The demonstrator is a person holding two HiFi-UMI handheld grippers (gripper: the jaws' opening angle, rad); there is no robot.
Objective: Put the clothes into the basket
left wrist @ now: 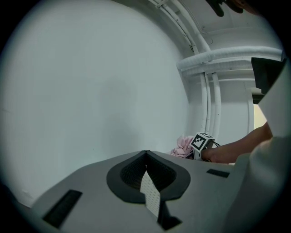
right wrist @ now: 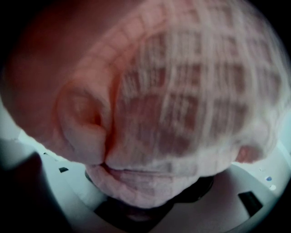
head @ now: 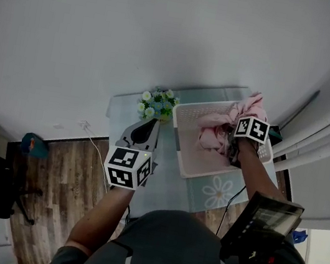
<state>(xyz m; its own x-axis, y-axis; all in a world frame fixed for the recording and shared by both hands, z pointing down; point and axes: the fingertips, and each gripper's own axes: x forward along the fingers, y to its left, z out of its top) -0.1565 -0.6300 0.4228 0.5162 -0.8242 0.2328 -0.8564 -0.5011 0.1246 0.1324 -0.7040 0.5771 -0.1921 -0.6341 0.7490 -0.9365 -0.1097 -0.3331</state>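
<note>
- Step in hand: depositing. The right gripper (head: 245, 120) is down inside the white lattice-walled plastic basket (head: 208, 172), bearing the pink waffle-weave cloth garment (head: 214, 132).
- Right tool state: the right gripper view is filled with pink fabric (right wrist: 173, 100). The jaws stand wide with a thick wad bunched across them. Judged a grip on the garment, not an empty open tool.
- Left tool state: the left gripper (head: 147, 126) has its jaws brought together at the tips with nothing between them. It hangs over the pale flower-printed table cover (head: 164, 188), left of the basket and apart from it, pointing toward the far wall.
- Where the garment is: most of it lies within the basket walls. One crumpled peak rises at the far right corner and appears to overlap the far rim. Cannot tell whether that part rests on the rim or is only lifted by the tool.
- Orientation: the bundle has no clean shape. Its long axis, as far as one exists, runs diagonally from the basket's middle up to that far right corner, peak pointing away from the person.
- Next move, as a judgement: part the jaws fully so the wad drops, then draw the tool up and back without fabric snagging on a pad. The raised peak may need a push inward.
- Nearby: small bunch of white and blue artificial flowers (head: 157, 103) just beside the basket's far left corner. Keep clear of it.
</note>
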